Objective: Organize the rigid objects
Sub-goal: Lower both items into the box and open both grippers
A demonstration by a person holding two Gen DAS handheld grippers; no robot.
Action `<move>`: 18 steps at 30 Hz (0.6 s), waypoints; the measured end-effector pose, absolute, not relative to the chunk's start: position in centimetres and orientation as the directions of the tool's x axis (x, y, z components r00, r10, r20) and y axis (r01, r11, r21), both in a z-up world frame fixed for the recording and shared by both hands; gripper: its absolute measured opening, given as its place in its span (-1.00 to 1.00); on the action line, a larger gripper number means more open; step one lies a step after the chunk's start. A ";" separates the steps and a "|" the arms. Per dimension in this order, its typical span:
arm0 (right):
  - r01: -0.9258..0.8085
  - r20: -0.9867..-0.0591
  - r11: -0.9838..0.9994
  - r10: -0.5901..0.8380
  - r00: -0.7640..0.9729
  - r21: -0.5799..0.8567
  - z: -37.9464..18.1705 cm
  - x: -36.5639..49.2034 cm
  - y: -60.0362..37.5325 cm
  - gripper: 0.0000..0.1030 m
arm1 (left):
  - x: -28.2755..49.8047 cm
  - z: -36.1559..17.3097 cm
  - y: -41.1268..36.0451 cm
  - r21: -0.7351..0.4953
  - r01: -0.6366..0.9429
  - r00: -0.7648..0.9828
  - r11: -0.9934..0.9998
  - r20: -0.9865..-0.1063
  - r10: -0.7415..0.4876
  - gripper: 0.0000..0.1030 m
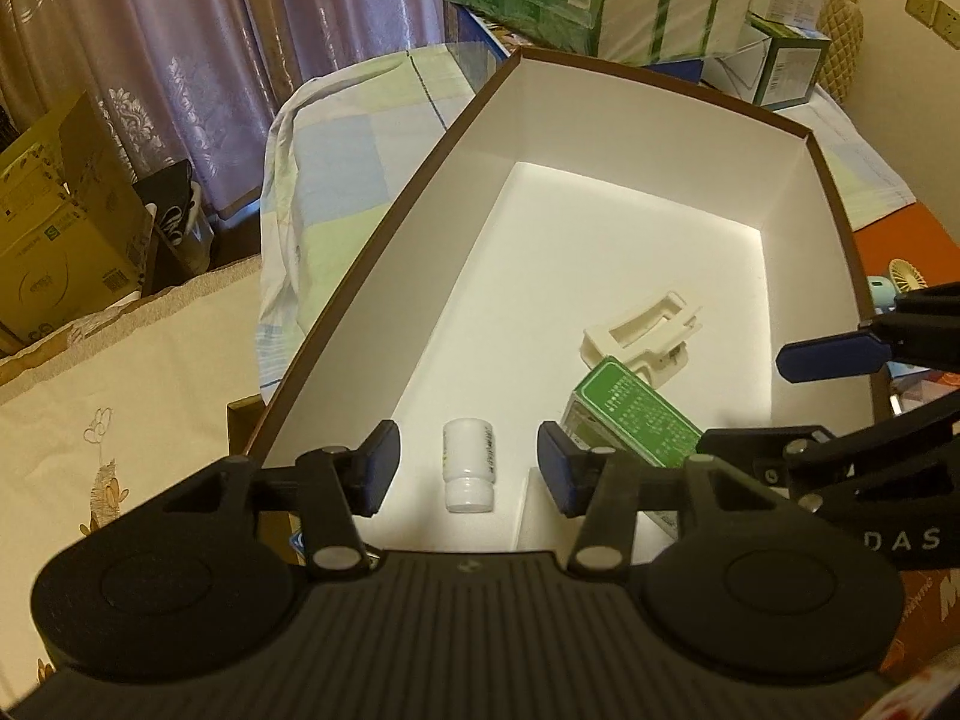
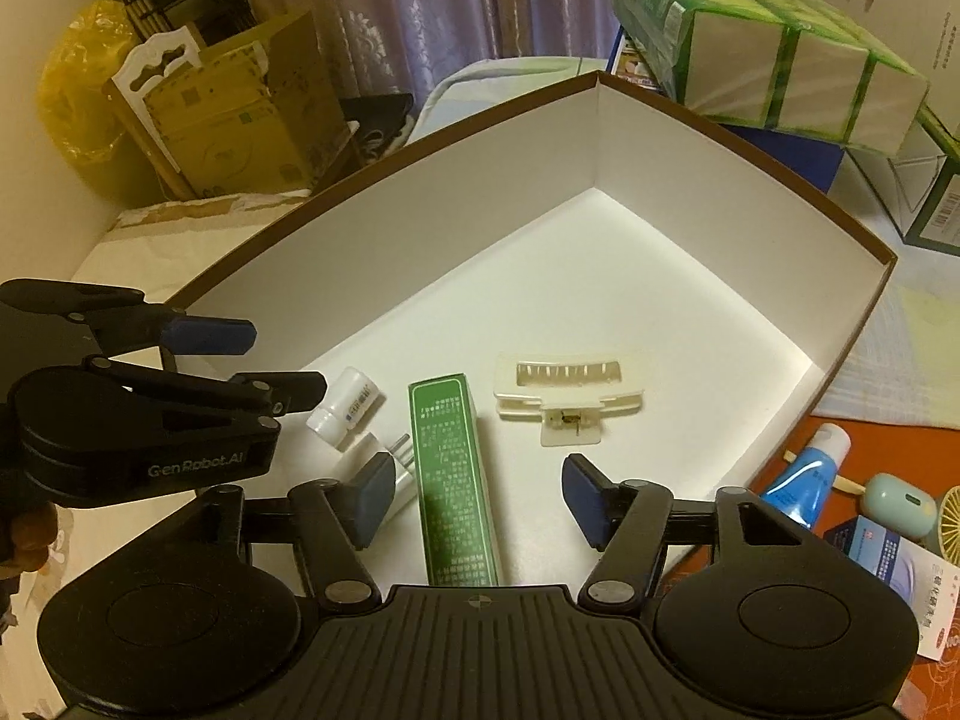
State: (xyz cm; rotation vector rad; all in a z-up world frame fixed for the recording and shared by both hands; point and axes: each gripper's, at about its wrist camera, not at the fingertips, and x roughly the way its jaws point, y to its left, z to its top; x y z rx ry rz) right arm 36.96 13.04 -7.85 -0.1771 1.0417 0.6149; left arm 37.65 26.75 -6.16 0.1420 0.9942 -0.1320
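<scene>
Left wrist view: the left tool (image 1: 468, 468) hangs half open and empty over the bottle (image 1: 469, 463) lying in the box (image 1: 384, 276); light, stiff and smooth, it is best pinched across its body. Right wrist view: the right tool (image 2: 477, 501) stands half open, pads clear of the green carton (image 2: 454, 480) beside the clip (image 2: 561, 393); the thin-walled carton probably suits a gentle grip across its narrow sides.

Large brown-edged cardboard box (image 2: 690, 276): matt white inside, smooth paperboard. Small white plastic bottle (image 1: 469, 464) w/ printed label: smooth, slight sheen. Tall green printed carton (image 2: 454, 480): thin card, semi-gloss. Cream plastic hair claw clip (image 2: 567, 393): smooth moulded, small metal spring at hinge. My left tongs (image 1: 468, 468) and my right tongs (image 2: 474, 501): matt black plastic, ribbed top, blue rubbery pads, silver metal pivots. Green-white tissue packs (image 2: 774, 54): glossy plastic wrap. Pale checked bedsheet (image 1: 336, 156): soft cloth. Blue squeeze tube (image 2: 807, 480): glossy plastic.
</scene>
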 end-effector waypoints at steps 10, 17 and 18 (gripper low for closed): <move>-0.552 -0.828 0.822 0.402 0.390 0.139 -6.7 35.8 12.0 0.17 | 36.4 -4.7 26.0 0.053 0.187 0.566 0.981 -0.822 -0.064 -0.09; -0.541 -0.802 0.828 0.420 0.424 0.147 -5.5 34.7 10.5 0.18 | 35.3 -3.4 24.9 0.057 0.199 0.589 0.978 -0.805 -0.073 -0.08; -0.540 -0.798 0.828 0.424 0.429 0.150 -5.3 34.4 10.3 0.18 | 35.1 -3.3 24.7 0.056 0.199 0.592 0.978 -0.803 -0.074 -0.09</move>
